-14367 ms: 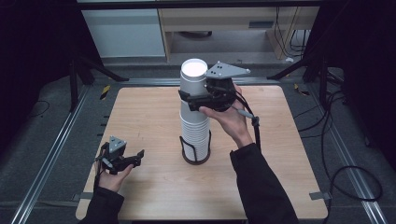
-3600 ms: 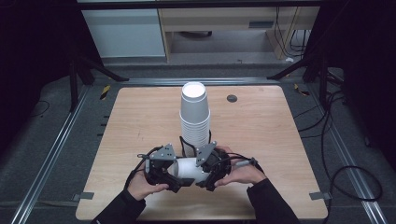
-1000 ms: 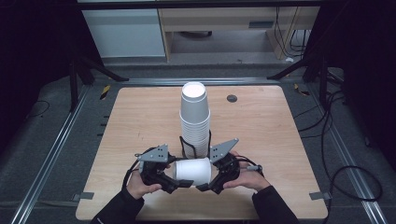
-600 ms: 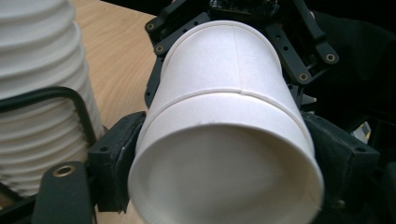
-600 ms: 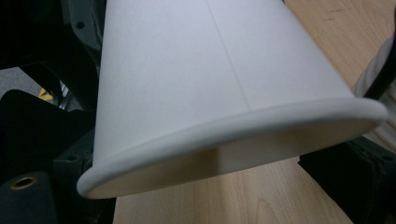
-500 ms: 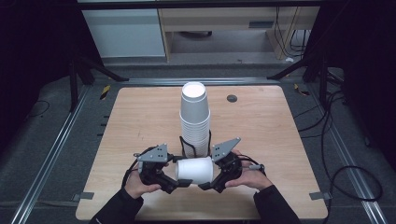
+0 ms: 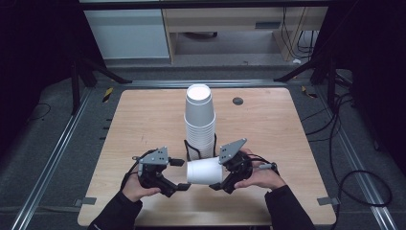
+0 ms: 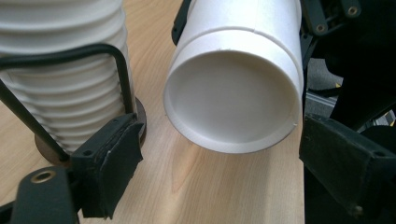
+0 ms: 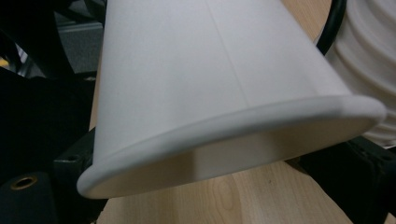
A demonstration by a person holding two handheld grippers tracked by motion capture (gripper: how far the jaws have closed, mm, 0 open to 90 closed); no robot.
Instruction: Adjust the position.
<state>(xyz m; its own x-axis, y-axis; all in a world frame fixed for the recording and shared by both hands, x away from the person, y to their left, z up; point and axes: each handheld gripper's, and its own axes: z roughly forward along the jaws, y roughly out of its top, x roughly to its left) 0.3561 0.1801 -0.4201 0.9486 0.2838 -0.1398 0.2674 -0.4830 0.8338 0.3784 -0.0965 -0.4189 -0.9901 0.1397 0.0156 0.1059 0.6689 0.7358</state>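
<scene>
White paper is the stuff of nearly everything in play: a single white paper cup (image 7: 204, 171) is lying on its side in the lower middle of the high view, just above the pale wooden bench (image 7: 143, 115), with its wide rim pointing toward the right of the frame and its closed base toward the left. The right tongs (image 7: 221, 178) are gripping this cup at its rim end, and in the right gripper view the cup's flared lip (image 9: 224, 140) is spreading across the frame between the two black jaws. The left tongs (image 7: 179, 175) are standing wide, their jaws having just been opening; in the left gripper view the cup's recessed base (image 8: 232, 95) is sitting between the jaws, and the padded fingers (image 8: 112, 163) are standing clear of it on both sides, not pressing on it. Just beyond the lying cup, in the middle of the high view, a tall stack of white paper cups (image 7: 199, 120) is standing upside down in a black wire holder (image 7: 190, 149) with a round base. In the left gripper view that stack (image 8: 70, 70) is filling the upper left, with the holder's wire running across its ribbed rims. A small dark round disc (image 7: 238, 101) is lying on the bench toward the upper right, well apart from both hands.
</scene>
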